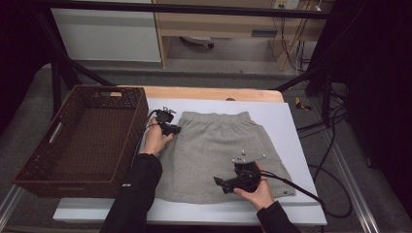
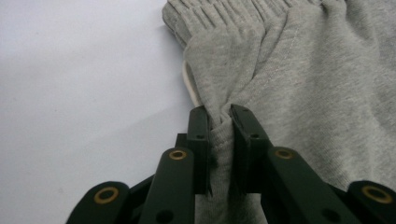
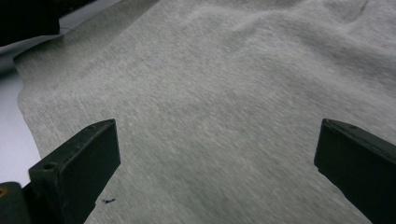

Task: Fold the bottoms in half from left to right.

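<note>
Grey skirt (image 1: 218, 150) flat on table, left gripper (image 2: 219, 122) pinching its edge, right gripper (image 3: 217, 154) fingers spread, wicker basket (image 1: 29, 165) empty

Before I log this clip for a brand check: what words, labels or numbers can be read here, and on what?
None can be read.
Grey skirt: a small pale tab near its hem corner, too small to read.
Person's left sleeve: a small pale mark, too blurred to read.
Brown basket: no text.

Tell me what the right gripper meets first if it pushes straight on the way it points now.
Most likely the grey skirt: the right gripper hangs open just over the cloth, its fingers spread wide. How high above the fabric it sits is unclear.
</note>
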`<state>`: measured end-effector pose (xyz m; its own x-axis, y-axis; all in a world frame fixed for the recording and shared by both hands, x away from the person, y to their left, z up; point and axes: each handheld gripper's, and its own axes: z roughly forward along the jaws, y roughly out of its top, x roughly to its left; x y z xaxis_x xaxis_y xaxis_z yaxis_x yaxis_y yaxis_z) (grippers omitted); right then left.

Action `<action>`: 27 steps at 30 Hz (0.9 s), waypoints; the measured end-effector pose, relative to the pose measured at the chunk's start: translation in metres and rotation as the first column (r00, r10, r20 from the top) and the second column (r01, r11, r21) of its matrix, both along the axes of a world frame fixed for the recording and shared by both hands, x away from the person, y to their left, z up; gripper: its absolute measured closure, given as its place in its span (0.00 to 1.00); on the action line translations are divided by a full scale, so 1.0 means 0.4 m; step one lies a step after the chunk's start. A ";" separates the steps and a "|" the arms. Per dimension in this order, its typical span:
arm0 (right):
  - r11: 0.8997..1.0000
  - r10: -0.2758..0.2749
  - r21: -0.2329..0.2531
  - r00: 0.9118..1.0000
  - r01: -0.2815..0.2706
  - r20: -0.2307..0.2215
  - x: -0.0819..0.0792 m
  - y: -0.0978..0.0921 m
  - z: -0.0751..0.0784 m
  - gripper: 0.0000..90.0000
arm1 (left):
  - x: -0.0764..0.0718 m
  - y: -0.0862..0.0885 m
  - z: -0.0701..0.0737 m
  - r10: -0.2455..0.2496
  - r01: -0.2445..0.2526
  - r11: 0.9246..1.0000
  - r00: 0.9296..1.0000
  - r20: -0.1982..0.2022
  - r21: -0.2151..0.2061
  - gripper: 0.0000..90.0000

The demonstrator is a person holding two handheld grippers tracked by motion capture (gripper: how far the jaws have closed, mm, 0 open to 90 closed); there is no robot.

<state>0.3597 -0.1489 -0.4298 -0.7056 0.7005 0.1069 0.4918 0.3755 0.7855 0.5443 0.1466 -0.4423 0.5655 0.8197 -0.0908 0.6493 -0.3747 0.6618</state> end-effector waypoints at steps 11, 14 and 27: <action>0.998 0.055 -0.015 0.998 -0.055 0.003 -0.001 0.066 0.014 0.02 | 0.000 0.004 -0.002 -0.002 0.002 1.000 1.000 -0.001 -0.014 0.87; 0.997 0.076 -0.009 0.997 -0.076 0.006 -0.002 0.090 0.021 0.02 | -0.001 0.003 -0.002 -0.001 0.002 1.000 1.000 0.002 -0.011 0.87; 0.985 0.168 -0.047 0.986 -0.167 0.012 -0.024 0.214 0.019 0.04 | 0.000 0.004 -0.002 -0.003 0.003 1.000 1.000 -0.001 -0.014 0.87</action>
